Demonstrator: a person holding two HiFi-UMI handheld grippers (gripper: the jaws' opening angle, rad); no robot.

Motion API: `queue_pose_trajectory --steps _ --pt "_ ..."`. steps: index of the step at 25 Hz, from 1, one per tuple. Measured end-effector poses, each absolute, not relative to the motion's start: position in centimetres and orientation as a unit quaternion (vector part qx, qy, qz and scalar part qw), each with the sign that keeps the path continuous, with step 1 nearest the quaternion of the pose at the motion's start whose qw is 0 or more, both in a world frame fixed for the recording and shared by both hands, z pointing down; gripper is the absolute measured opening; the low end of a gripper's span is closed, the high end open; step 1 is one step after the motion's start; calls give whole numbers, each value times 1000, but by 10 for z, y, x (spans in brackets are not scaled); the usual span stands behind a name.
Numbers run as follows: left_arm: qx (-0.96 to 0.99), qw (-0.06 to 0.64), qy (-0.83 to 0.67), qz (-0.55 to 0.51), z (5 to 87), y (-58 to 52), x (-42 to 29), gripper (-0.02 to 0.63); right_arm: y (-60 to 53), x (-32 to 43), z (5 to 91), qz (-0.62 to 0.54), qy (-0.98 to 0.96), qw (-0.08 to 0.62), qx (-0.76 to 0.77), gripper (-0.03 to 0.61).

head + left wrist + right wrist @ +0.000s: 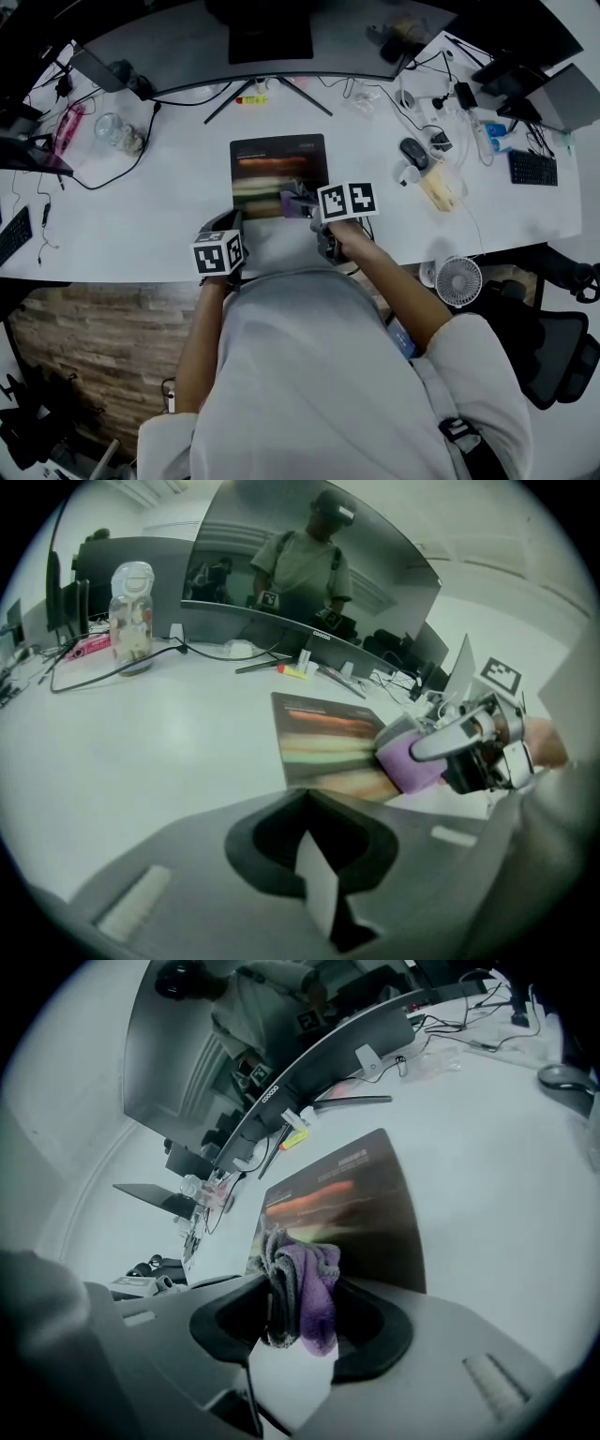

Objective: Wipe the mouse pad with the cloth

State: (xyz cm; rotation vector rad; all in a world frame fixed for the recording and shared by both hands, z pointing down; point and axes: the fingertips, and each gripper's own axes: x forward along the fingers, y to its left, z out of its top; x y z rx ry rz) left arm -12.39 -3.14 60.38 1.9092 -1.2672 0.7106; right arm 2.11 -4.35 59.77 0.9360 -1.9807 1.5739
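Our right tool [298,1321] is clamped on the cloth [311,1283], a bunched purple and grey wad that sticks out past the jaw tips and sits over the near edge of the mouse pad [278,161]. Our left tool [317,885] has its jaws together with nothing in them, just off the pad's near left corner, and we cannot tell whether it touches the pad.

As we see it, the main risk is the pad skating over the smooth worktop [141,202] when we push, since nothing visibly pins it. A stroke too far right of the pad could knock the mouse [413,152]. If the wad is gripped only by a fold, drag may tug it loose, leaving bare jaw tips scraping the pad.
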Motion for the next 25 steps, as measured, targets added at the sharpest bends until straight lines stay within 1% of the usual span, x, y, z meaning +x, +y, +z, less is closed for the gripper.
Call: queue_pose_trajectory --steps 19,25 --pt "741 359 -495 279 604 -31 -122 0 -35 97 599 578 -702 196 369 187" --pt "734 386 -496 259 604 -31 -123 0 -32 113 597 548 -713 204 386 186"
